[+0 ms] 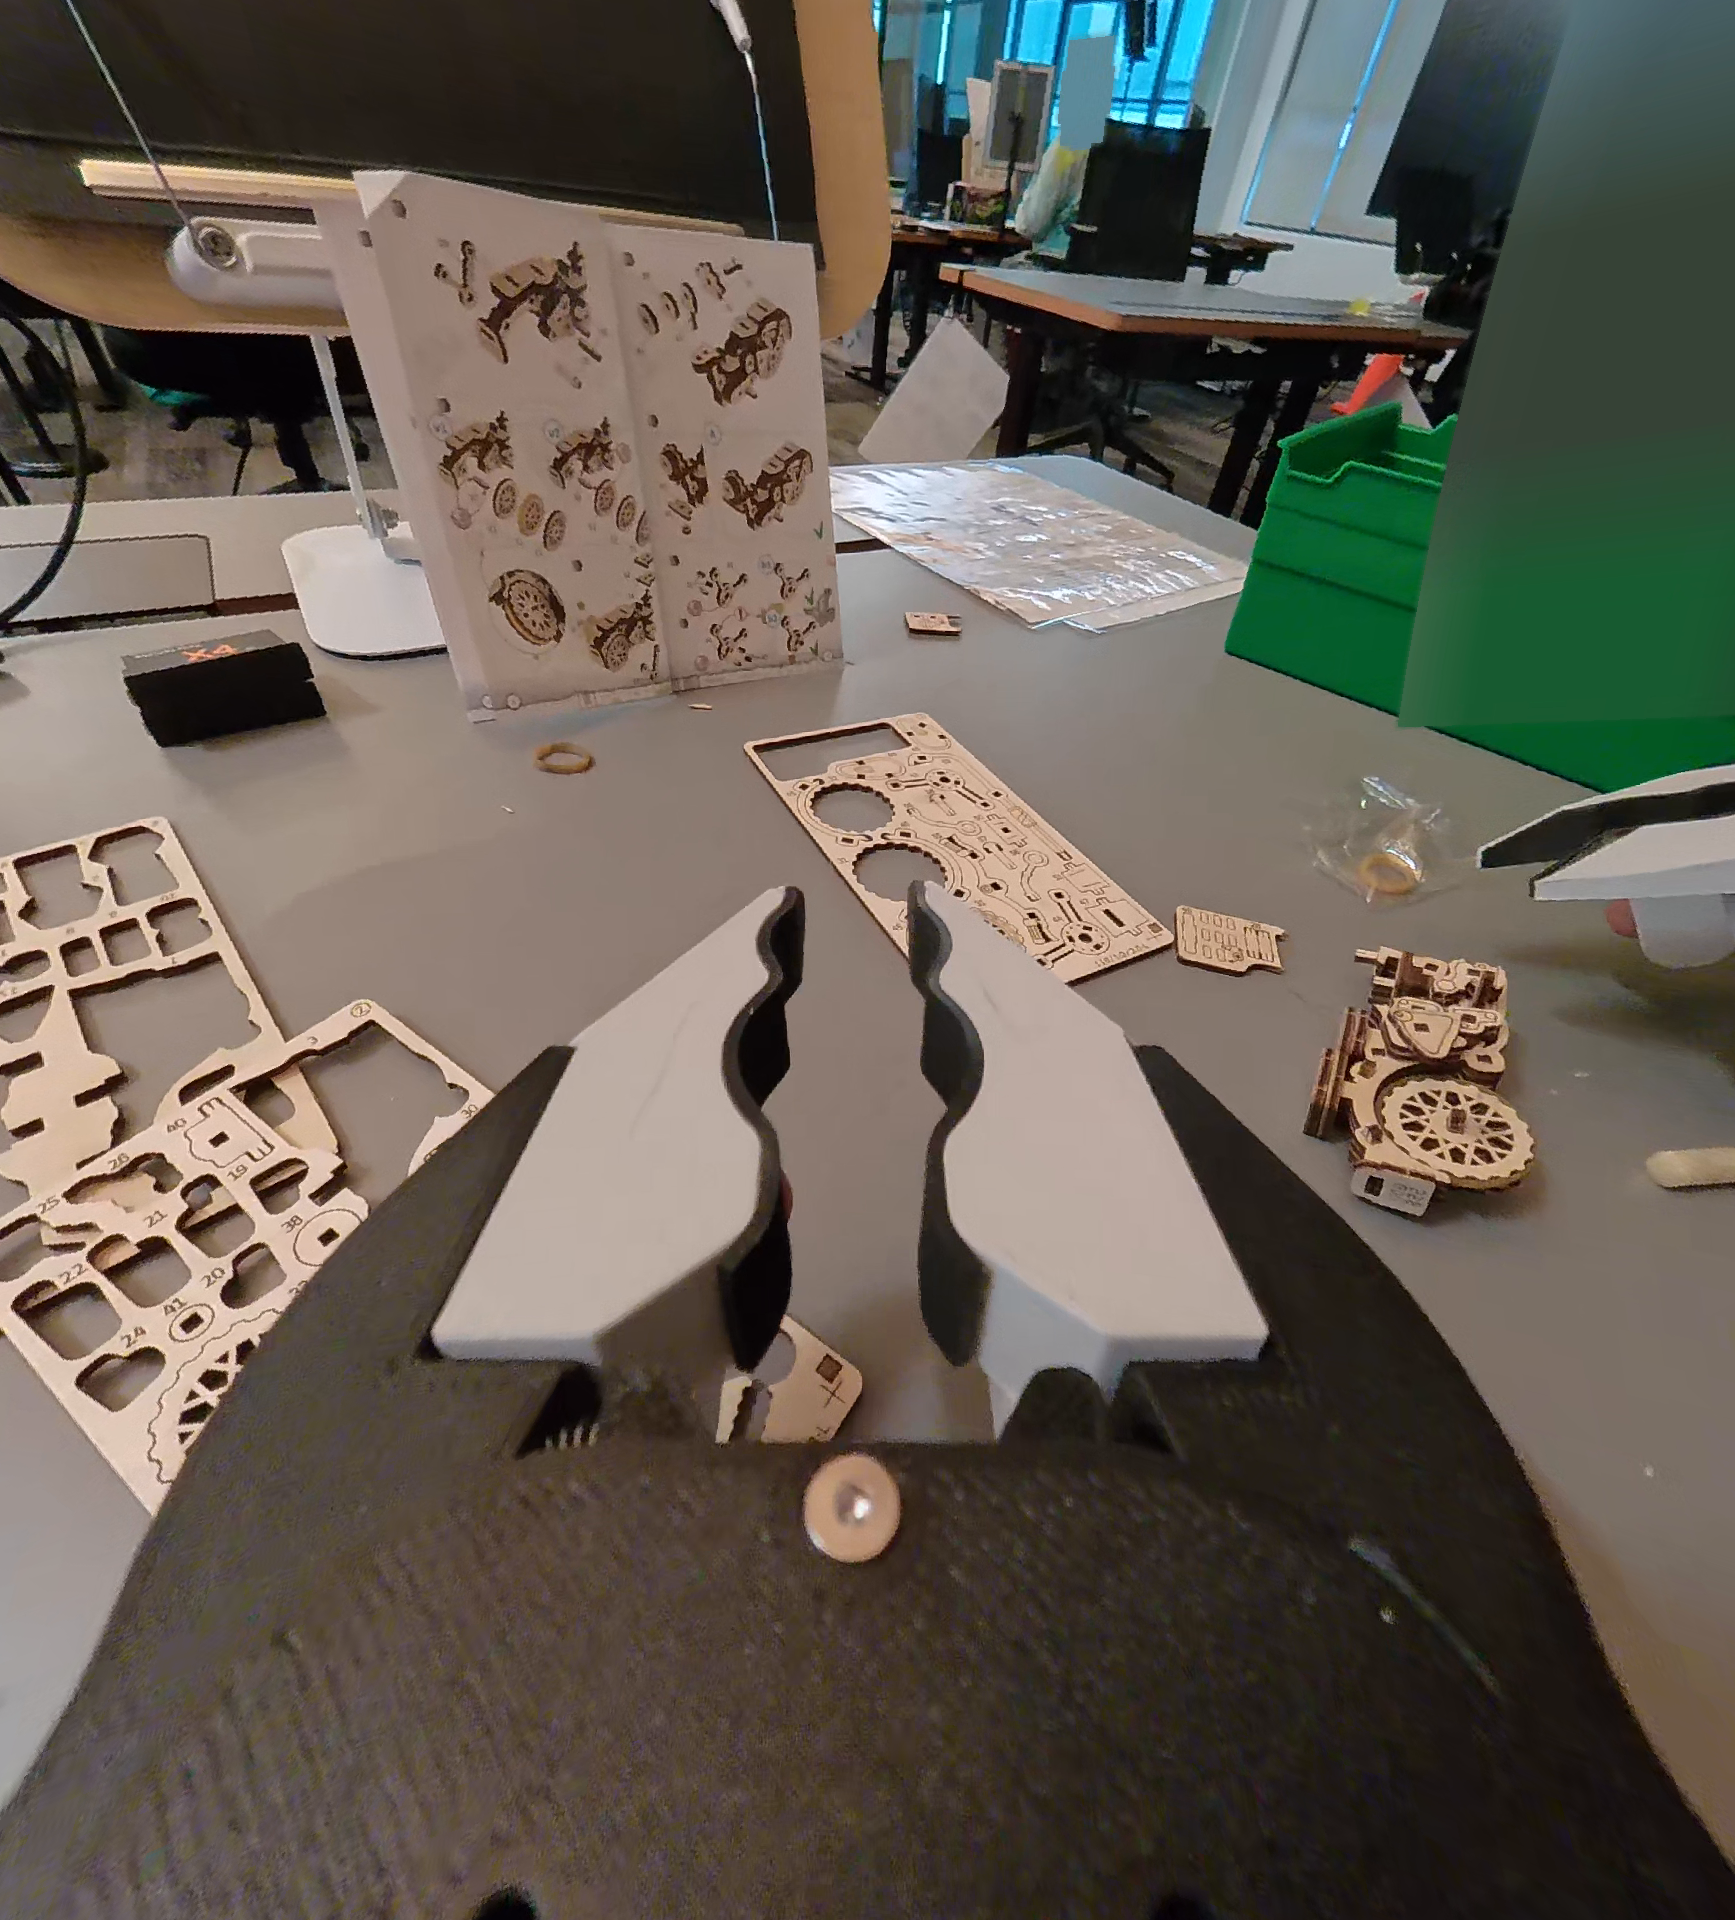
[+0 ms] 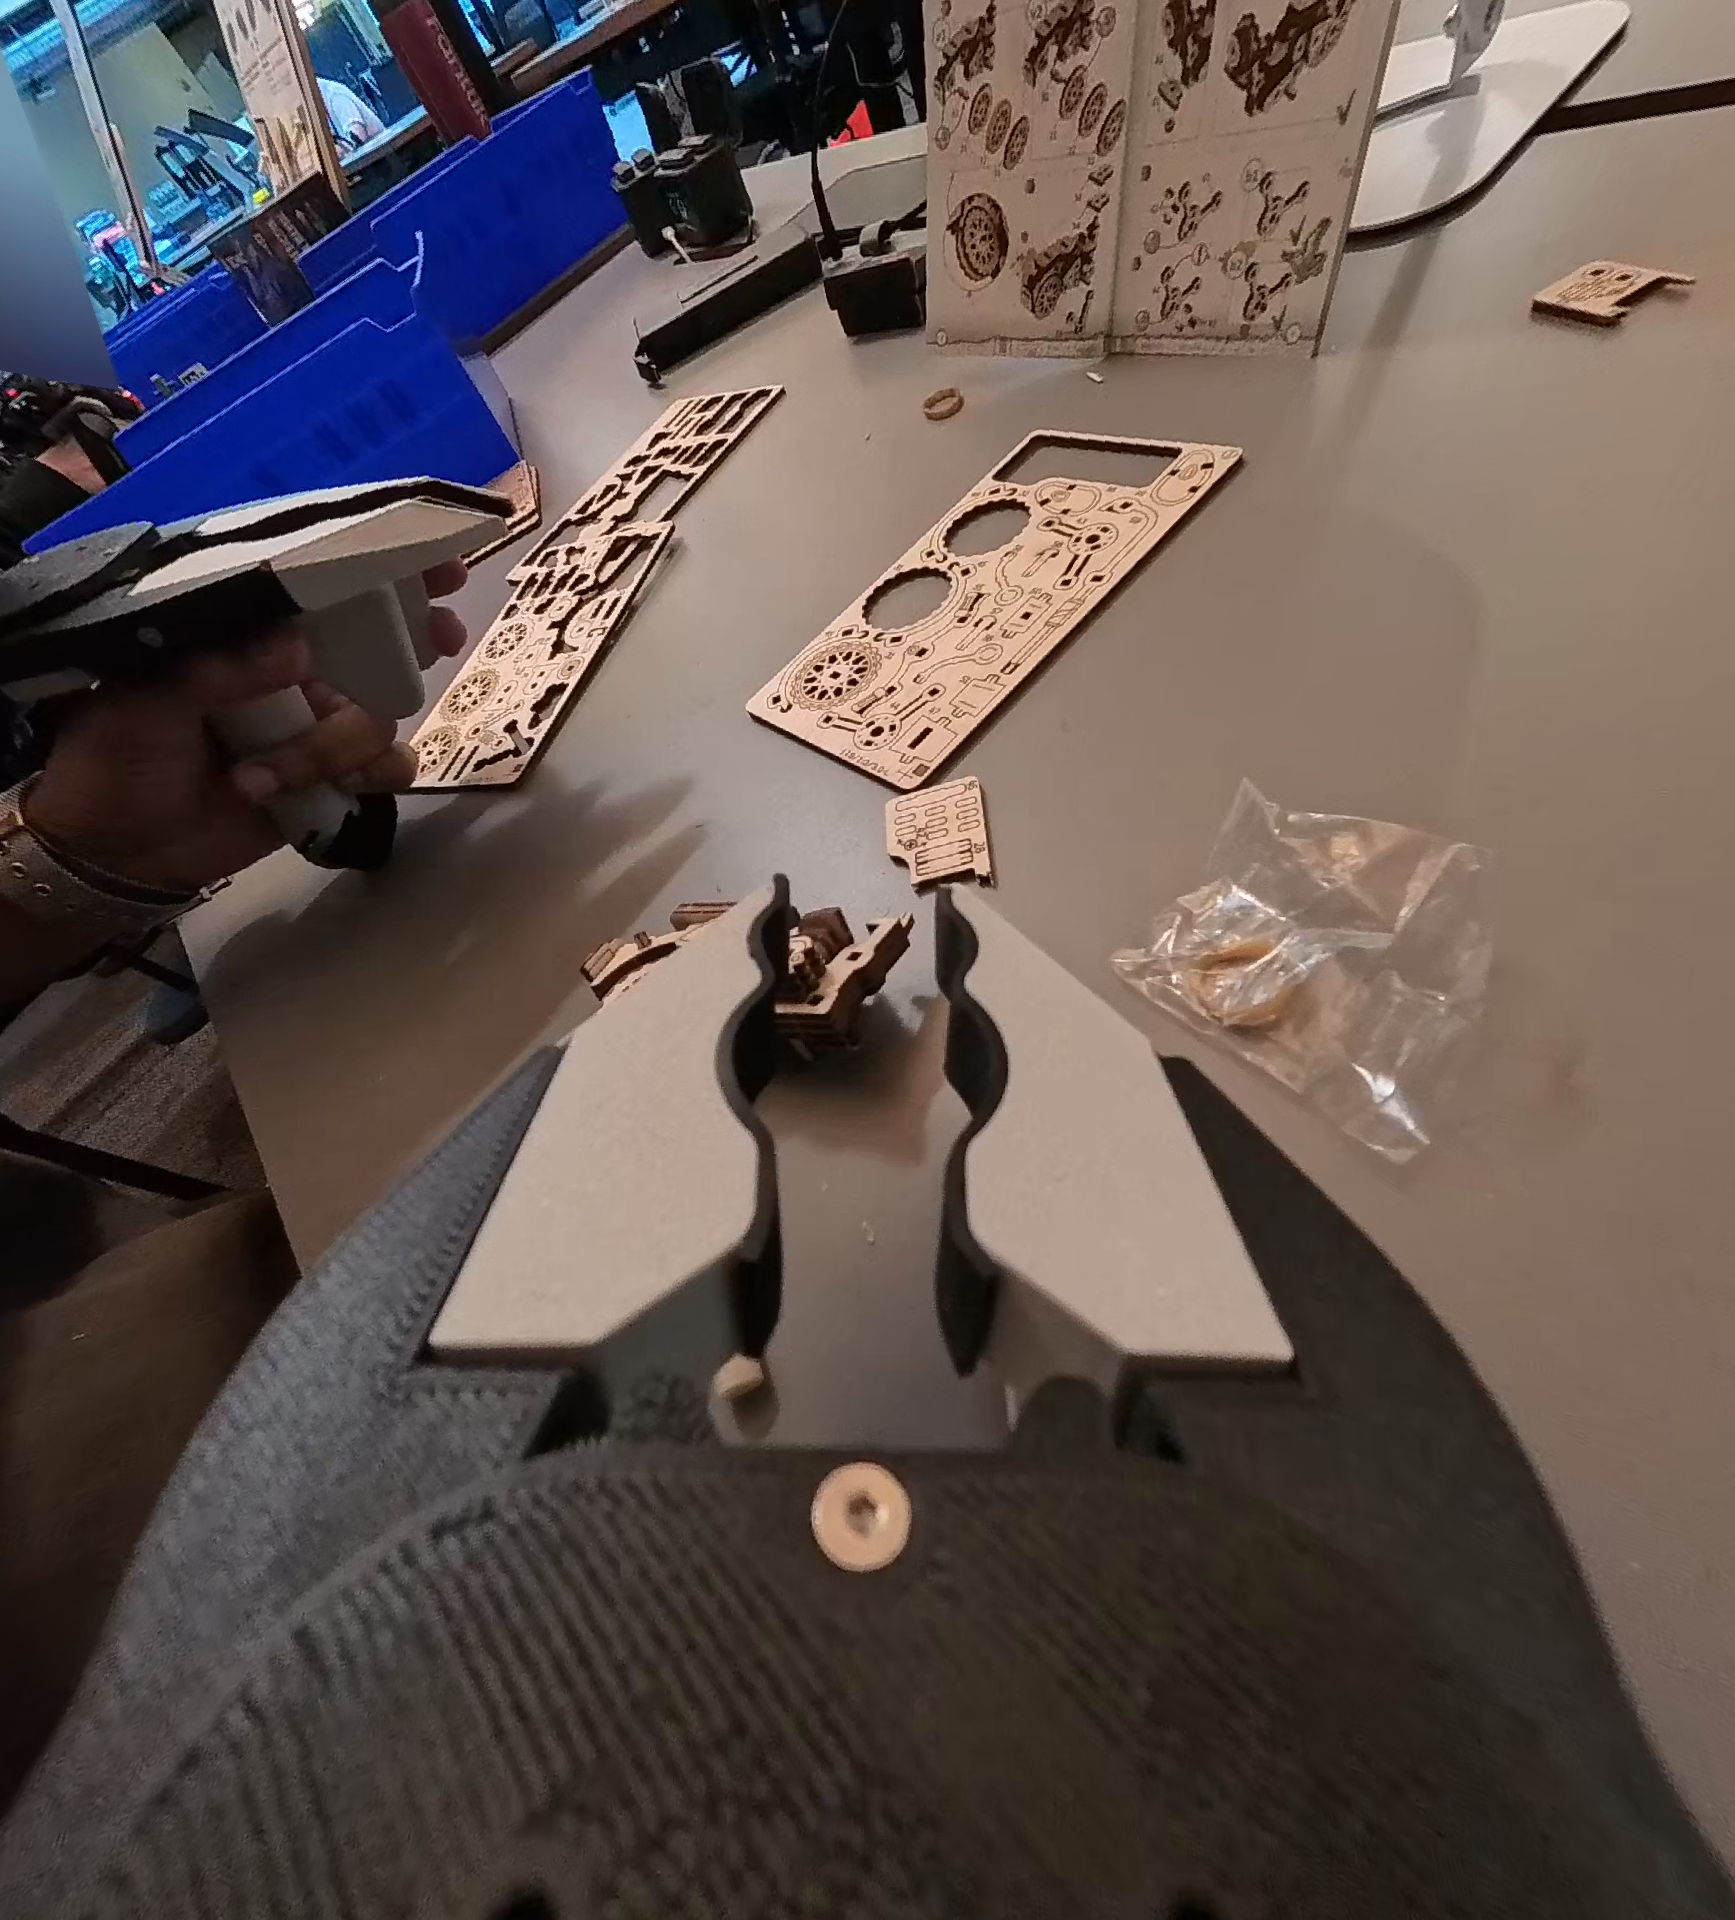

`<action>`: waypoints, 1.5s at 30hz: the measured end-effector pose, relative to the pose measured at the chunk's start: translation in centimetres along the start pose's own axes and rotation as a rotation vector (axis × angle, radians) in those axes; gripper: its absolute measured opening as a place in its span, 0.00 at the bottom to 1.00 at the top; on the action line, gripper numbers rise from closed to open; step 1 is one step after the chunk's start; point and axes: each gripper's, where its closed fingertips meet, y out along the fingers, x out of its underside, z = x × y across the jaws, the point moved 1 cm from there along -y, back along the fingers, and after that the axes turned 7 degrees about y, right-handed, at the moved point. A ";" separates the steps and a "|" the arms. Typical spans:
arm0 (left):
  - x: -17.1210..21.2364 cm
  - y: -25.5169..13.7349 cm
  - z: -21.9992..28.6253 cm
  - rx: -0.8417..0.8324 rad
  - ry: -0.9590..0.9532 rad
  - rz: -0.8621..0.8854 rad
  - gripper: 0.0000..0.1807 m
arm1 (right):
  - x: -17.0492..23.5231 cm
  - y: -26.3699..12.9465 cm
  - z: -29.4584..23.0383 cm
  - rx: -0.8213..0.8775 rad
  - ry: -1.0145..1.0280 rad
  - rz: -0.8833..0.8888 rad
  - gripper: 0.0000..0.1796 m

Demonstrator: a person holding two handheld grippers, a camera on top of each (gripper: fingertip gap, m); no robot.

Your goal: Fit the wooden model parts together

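Note:
A partly built wooden model (image 1: 1419, 1081) with a spoked wheel lies on the grey table (image 1: 1050, 1299) at the right. In the right wrist view the model (image 2: 832, 977) sits between and just past my right gripper's (image 2: 861, 914) open fingertips, partly hidden by the left finger; I cannot tell if they touch it. A small loose wooden part (image 2: 941, 831) lies just beyond it and also shows in the left wrist view (image 1: 1230, 938). My left gripper (image 1: 855, 914) is open and empty above the table, left of the model.
Laser-cut wooden sheets lie ahead (image 1: 956, 842) and at the left (image 1: 63, 987). An instruction booklet (image 1: 624, 447) stands at the back. A plastic bag of rubber bands (image 2: 1310, 956), a small white piece (image 1: 1701, 1167), a black box (image 1: 219, 681), a green bin (image 1: 1341, 551) and blue bins (image 2: 343, 343) surround the work area. From my right tips it is roughly 9 centimetres to the small white piece (image 1: 1701, 1167); from my left, 25 centimetres.

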 end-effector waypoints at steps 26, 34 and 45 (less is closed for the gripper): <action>0.2 0.1 -0.4 0.006 -0.042 -0.015 0.10 | 0.0 0.0 0.1 -0.004 0.012 -0.002 0.14; 0.3 0.2 -0.4 0.009 -0.048 -0.020 0.11 | 0.0 0.0 0.1 -0.005 0.013 -0.003 0.14; 0.7 0.4 -0.6 0.006 -0.067 -0.051 0.11 | -0.4 0.1 -0.3 -0.012 -0.029 0.016 0.17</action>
